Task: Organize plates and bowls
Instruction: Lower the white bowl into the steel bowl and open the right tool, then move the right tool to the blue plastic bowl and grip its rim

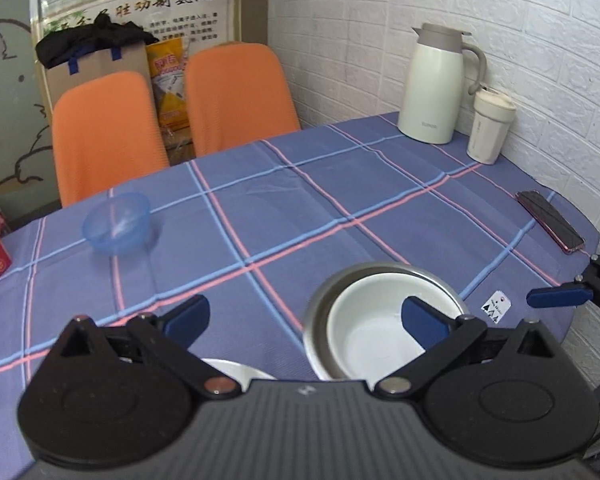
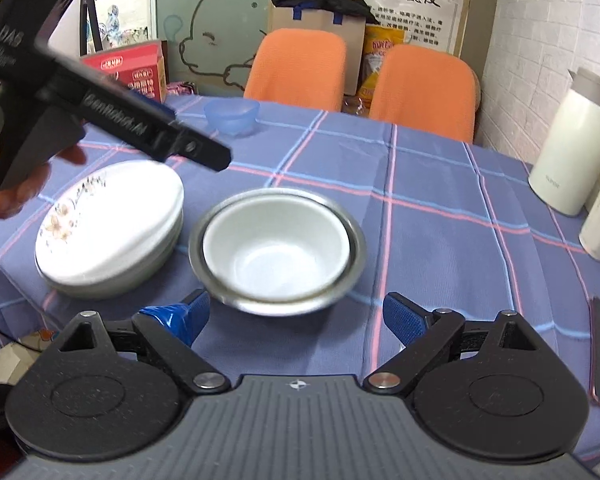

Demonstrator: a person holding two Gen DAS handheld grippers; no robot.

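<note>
Stacking looks mostly done: a white bowl (image 2: 274,246) sits inside the metal bowl (image 2: 340,276) on the counter (image 2: 440,240), and just beside it the flowered plate (image 2: 108,224) lies on a small pile. Only the blue bowl (image 1: 116,224) stands well apart, near the far edge. Both the left gripper (image 1: 306,318) and the right gripper (image 2: 296,316) are wide apart and hold nothing.

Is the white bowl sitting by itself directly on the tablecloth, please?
No, the white bowl sits nested inside the steel bowl, whose metal rim rings it all the way round.
</note>
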